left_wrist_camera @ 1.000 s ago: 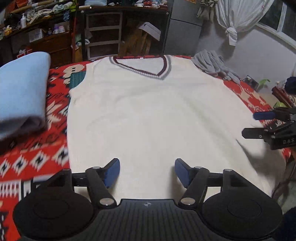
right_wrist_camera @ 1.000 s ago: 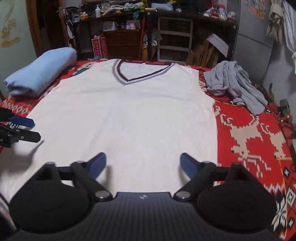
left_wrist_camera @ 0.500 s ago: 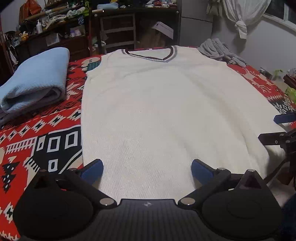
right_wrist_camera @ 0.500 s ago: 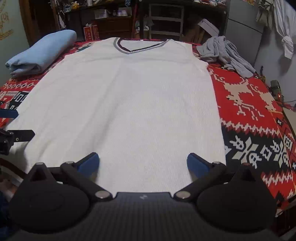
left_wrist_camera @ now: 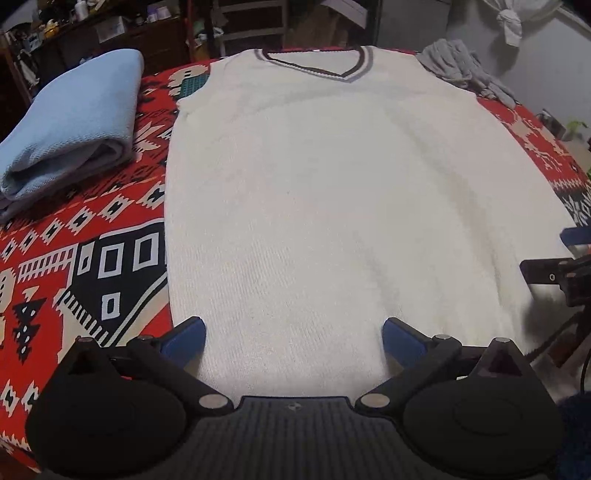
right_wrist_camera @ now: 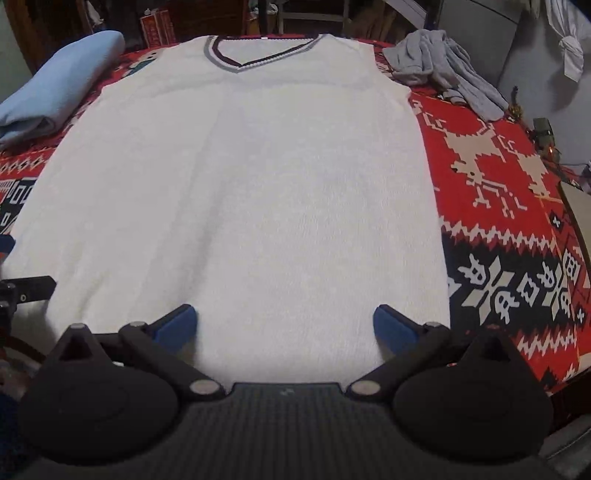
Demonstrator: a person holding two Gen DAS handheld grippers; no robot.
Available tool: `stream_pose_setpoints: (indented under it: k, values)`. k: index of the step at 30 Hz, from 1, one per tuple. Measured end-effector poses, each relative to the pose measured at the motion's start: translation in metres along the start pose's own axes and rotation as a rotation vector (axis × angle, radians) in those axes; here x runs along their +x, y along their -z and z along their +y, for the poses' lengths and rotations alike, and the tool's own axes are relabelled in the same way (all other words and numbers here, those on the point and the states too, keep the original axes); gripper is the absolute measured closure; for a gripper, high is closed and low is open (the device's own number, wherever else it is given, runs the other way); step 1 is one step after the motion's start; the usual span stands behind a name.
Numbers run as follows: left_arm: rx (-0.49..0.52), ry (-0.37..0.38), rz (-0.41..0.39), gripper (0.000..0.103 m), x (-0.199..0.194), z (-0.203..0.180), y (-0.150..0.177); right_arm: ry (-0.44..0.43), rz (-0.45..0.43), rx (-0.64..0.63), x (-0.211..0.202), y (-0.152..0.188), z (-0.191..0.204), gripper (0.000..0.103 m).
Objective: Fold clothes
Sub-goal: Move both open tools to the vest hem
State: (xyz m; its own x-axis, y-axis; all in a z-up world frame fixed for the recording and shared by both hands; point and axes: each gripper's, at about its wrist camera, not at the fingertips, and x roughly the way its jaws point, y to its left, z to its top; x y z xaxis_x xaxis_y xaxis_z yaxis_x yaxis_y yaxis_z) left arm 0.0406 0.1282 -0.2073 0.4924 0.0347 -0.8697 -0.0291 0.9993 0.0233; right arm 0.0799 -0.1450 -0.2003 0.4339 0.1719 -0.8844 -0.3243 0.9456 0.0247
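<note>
A white sleeveless V-neck vest [left_wrist_camera: 332,192] [right_wrist_camera: 251,177] with a dark-striped collar lies flat, front up, on a red patterned blanket [left_wrist_camera: 92,240] [right_wrist_camera: 498,206]. My left gripper [left_wrist_camera: 293,338] hovers open over the vest's near hem toward its left side, nothing between its blue pads. Over the hem toward the right side, my right gripper [right_wrist_camera: 282,325] stands open too, its jaws wide and empty. Each gripper's fingers show at the edge of the other's view: right fingers [left_wrist_camera: 546,271], left fingers [right_wrist_camera: 26,286].
A folded light-blue garment [left_wrist_camera: 74,118] [right_wrist_camera: 55,85] lies left of the vest. A crumpled grey garment [left_wrist_camera: 461,70] [right_wrist_camera: 443,70] sits at the far right corner. Cluttered shelves and furniture stand behind the bed; a knotted curtain [left_wrist_camera: 513,22] hangs at right.
Both grippers' jaws have spread wider. Both views have tilted downward and drawn back toward the vest's near hem, so more of the blanket at the sides shows.
</note>
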Motion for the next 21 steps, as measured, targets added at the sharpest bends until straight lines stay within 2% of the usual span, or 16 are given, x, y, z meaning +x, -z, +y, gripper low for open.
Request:
stream_pose_setpoints:
  k: [5, 10, 12, 13, 15, 19, 21]
  values:
    - [-0.007, -0.011, 0.013, 0.0, -0.001, -0.005, -0.002, 0.006, 0.005, 0.001, -0.001, -0.002, 0.001, 0.0]
    - [0.015, -0.029, -0.015, 0.0, -0.004, -0.012, -0.001, -0.006, 0.045, -0.034, 0.001, -0.007, 0.004, 0.0]
    - [0.015, -0.032, -0.023, 0.007, -0.008, -0.008, 0.0, -0.022, 0.082, -0.053, 0.0, -0.011, 0.002, 0.0]
    - [0.003, -0.021, -0.03, 0.013, -0.012, -0.002, 0.002, -0.027, 0.099, -0.062, -0.001, -0.011, 0.0, 0.0]
    - [-0.03, 0.016, -0.041, 0.014, -0.021, 0.014, 0.007, -0.025, 0.115, -0.066, -0.006, -0.009, -0.006, 0.0]
    - [-0.123, 0.152, -0.061, 0.019, -0.04, 0.054, 0.031, -0.036, 0.098, -0.046, -0.021, 0.005, -0.021, 0.0]
    - [-0.176, 0.212, -0.068, 0.022, -0.047, 0.07, 0.045, -0.07, 0.083, -0.045, -0.029, 0.013, -0.026, 0.0]
